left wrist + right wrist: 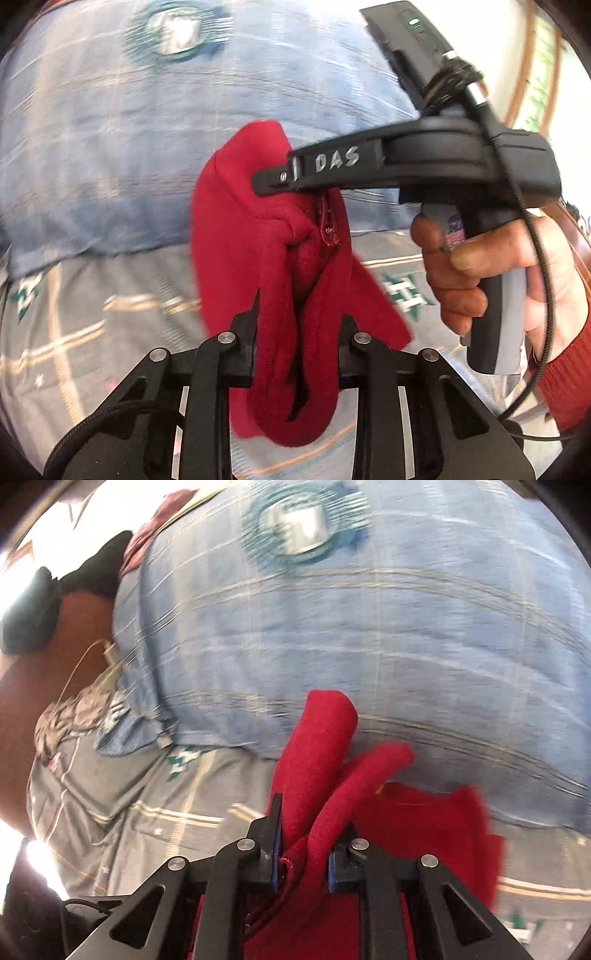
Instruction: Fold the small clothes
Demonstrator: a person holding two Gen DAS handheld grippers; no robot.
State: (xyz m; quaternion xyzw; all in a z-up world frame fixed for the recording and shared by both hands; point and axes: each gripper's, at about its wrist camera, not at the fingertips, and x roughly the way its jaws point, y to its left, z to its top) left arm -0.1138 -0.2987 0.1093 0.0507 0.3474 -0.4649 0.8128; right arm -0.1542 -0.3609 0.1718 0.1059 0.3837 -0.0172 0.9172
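Left tongs (297, 334): at 6 o'clock in the left wrist view, pinching a thick bunch of the red cloth (280, 266); both fingers press into the fabric, which bulges below them.
Right tongs (304, 843): at 6 o'clock in the right wrist view, pinching a seamed edge of the red cloth (321, 775); blue pads sit against the fabric on each side.
Red cloth: a small fleece piece held up off the bed between the two tongs; in the right wrist view two rolled folds stand up toward 12 o'clock past the fingers, and a flat part hangs toward 4 o'clock.
Right tongs from the left wrist view (271, 182): they reach in from 3 o'clock, one black finger marked "DAS" lying across the cloth's upper part beside a stitched seam; the tip is buried in fabric.
Right hand (491, 266): at 4 o'clock in the left wrist view, wrapped around the grey and black handle, with a red knit cuff (569, 373) at the wrist.
Sheet (122, 805): grey with pale stripes and teal marks, under the cloth, from 7 to 9 o'clock in the right wrist view.
Blanket (369, 635): blue with a check pattern, beyond the cloth toward 12 o'clock, blurred, bearing a teal ring print (303, 524).
Black clothes (44, 602): far off at 10 o'clock, on a brown surface (44, 686).
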